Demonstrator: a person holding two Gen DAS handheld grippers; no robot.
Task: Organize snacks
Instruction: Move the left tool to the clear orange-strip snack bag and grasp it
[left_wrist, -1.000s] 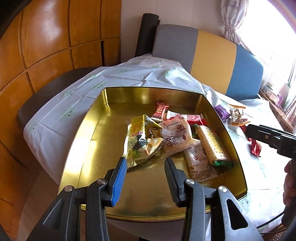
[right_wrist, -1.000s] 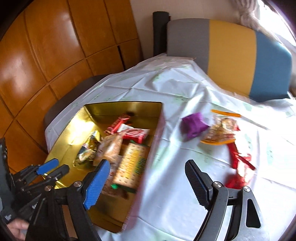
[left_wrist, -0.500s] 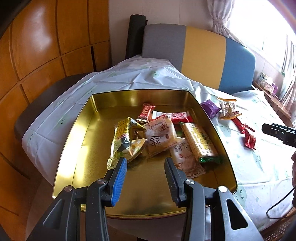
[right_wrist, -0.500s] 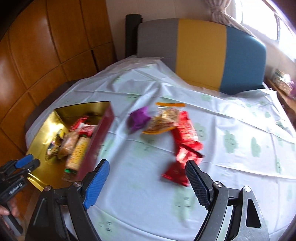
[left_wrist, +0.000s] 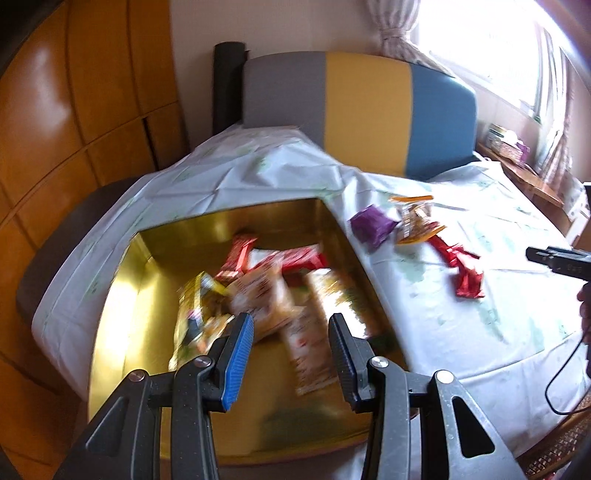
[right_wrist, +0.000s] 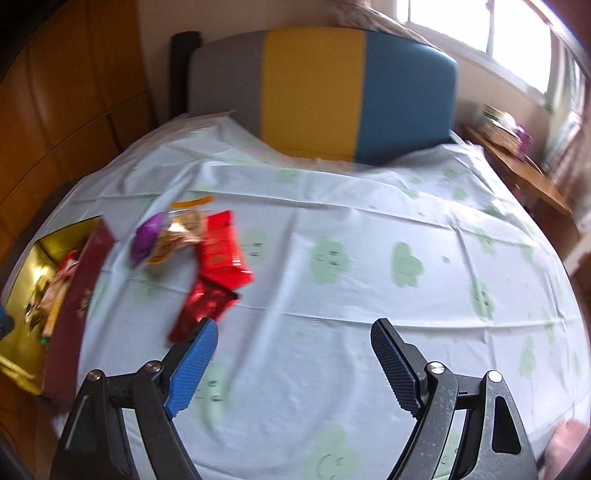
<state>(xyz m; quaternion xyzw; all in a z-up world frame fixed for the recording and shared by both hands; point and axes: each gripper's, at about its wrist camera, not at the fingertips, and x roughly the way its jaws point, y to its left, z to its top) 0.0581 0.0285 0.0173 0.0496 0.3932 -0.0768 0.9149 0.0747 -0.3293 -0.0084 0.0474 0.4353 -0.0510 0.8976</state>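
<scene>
A gold tin (left_wrist: 125, 332) holds several snack packets (left_wrist: 266, 295); it also shows at the left edge of the right wrist view (right_wrist: 22, 280). On the white cloth beside it lie a purple packet (left_wrist: 371, 223), a clear orange packet (left_wrist: 415, 221) and red packets (left_wrist: 463, 271). The same loose snacks show in the right wrist view: the purple packet (right_wrist: 146, 238), the orange packet (right_wrist: 181, 229) and the red packets (right_wrist: 221, 254). My left gripper (left_wrist: 290, 334) is open and empty over the tin's near side. My right gripper (right_wrist: 293, 345) is wide open and empty above the cloth, right of the red packets.
A grey, yellow and blue chair back (right_wrist: 321, 92) stands behind the table. Wooden panels (left_wrist: 74, 110) are on the left. A window and a side shelf with items (right_wrist: 509, 125) are on the right. The right gripper's body (left_wrist: 557, 258) and its cable show at the right edge.
Both views have swung right. The right gripper has moved away from the tin over the cloth, so the loose snacks now lie to its left. Both grippers stay open.
</scene>
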